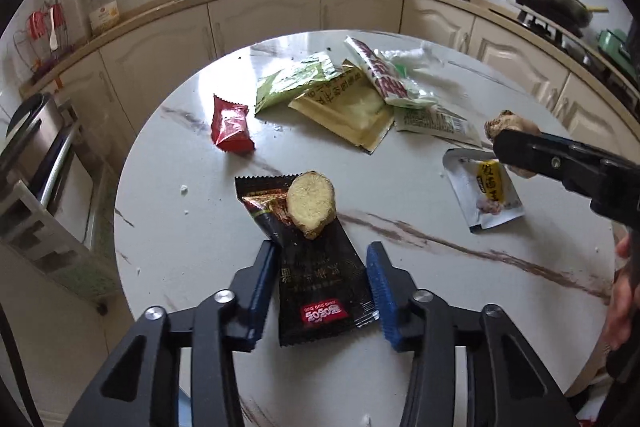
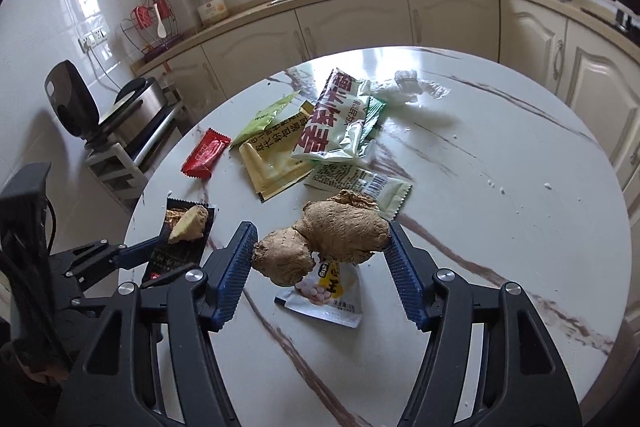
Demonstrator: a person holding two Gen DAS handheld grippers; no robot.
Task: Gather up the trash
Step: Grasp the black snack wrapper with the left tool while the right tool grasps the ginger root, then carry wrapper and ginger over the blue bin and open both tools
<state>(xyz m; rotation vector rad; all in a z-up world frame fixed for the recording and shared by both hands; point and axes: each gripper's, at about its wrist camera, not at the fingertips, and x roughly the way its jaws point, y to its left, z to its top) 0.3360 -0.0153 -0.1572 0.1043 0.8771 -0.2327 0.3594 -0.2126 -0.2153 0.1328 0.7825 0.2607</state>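
Round white marble-look tabletop [image 1: 460, 291] with brown veins, littered with crinkly foil and plastic wrappers. The right tool [image 2: 320, 247] is clamped on a knobbly brown ginger root [image 2: 336, 239], lifted clear above a small silver sachet [image 2: 324, 301]. The left tool [image 1: 322, 291] sits part open, its ribbed blue pads either side of a glossy black wrapper [image 1: 316, 291] lying flat, not pinching it. A cut ginger piece [image 1: 312, 201] with a pale fibrous face rests on that wrapper. Farther back: a red packet [image 1: 231, 125], plus green [image 1: 292, 83] and gold pouches [image 1: 344, 111] overlapping.
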